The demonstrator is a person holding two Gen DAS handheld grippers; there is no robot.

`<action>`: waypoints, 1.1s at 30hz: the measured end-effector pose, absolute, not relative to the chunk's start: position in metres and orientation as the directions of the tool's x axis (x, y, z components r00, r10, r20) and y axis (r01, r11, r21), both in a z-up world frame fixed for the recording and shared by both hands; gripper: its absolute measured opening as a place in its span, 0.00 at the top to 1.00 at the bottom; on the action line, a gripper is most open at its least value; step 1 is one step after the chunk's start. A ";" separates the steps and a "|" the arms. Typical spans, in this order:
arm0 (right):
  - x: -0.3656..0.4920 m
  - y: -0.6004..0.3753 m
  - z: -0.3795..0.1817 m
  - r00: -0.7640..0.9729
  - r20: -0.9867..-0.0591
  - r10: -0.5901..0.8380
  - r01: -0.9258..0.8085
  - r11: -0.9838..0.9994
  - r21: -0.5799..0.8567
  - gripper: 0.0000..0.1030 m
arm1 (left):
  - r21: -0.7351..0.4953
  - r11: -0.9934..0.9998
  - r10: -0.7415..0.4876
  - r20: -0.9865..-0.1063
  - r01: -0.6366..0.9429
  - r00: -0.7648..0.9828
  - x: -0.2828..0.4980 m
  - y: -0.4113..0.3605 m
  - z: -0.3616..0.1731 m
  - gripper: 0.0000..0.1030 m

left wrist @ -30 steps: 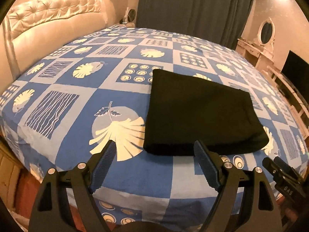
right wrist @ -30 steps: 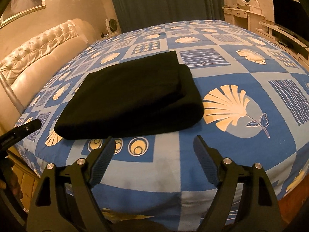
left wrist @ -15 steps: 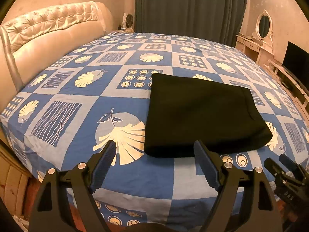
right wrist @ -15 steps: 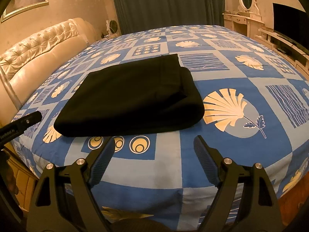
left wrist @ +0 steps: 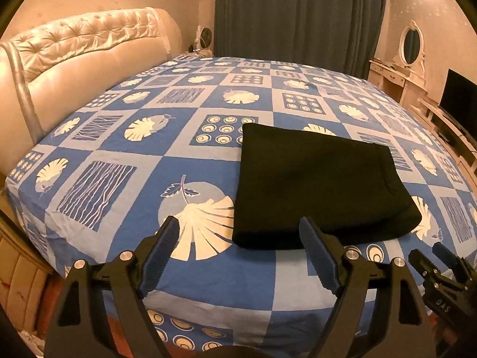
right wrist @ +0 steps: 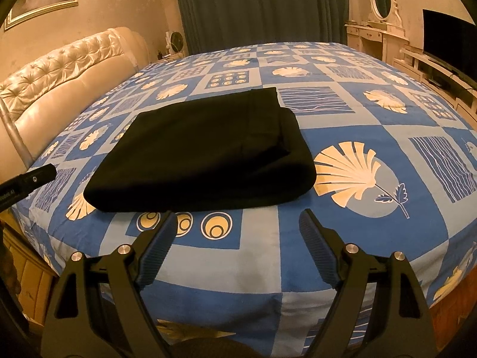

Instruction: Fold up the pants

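Observation:
Black pants [left wrist: 316, 185] lie folded into a thick rectangle on the blue patterned bed [left wrist: 119, 155]. In the right wrist view the same pants [right wrist: 205, 152] show a folded layer stacked on top. My left gripper [left wrist: 240, 232] hovers over the bed's near edge, just short of the pants' near left corner, open with nothing between its fingers. My right gripper [right wrist: 235, 226] hangs open and empty above the near edge, in front of the pants' near side. Neither gripper touches the cloth.
A cream tufted headboard [left wrist: 80, 53] runs along the left. Dark curtains [left wrist: 298, 18] hang behind the bed. A dresser with an oval mirror [left wrist: 411, 44] and a television [right wrist: 447, 38] stand on the right. The bed's near edge [right wrist: 268, 301] drops away below the grippers.
The pants stay folded and still. Both grippers stay open and empty; the left wrist view has tilted up slightly, showing more of the room.

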State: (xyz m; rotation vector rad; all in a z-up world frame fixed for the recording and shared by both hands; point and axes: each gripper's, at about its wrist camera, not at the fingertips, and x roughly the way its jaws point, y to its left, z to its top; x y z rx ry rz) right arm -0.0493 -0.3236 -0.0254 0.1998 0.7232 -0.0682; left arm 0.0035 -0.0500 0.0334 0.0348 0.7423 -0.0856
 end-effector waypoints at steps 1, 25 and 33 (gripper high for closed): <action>-0.049 -0.324 -0.025 0.748 -0.663 0.008 0.131 0.979 0.159 0.19 | -0.001 0.996 -0.067 -0.676 0.090 0.734 0.003 -0.050 0.034 0.21; -0.051 -0.323 -0.027 0.745 -0.666 0.019 0.121 0.979 0.164 0.19 | 0.035 0.990 -0.087 -0.599 0.134 0.796 -0.011 -0.058 0.051 0.21; -0.051 -0.323 -0.027 0.745 -0.666 0.022 0.119 0.979 0.166 0.19 | 0.012 0.991 -0.095 -0.642 0.134 0.760 -0.005 -0.059 0.041 0.21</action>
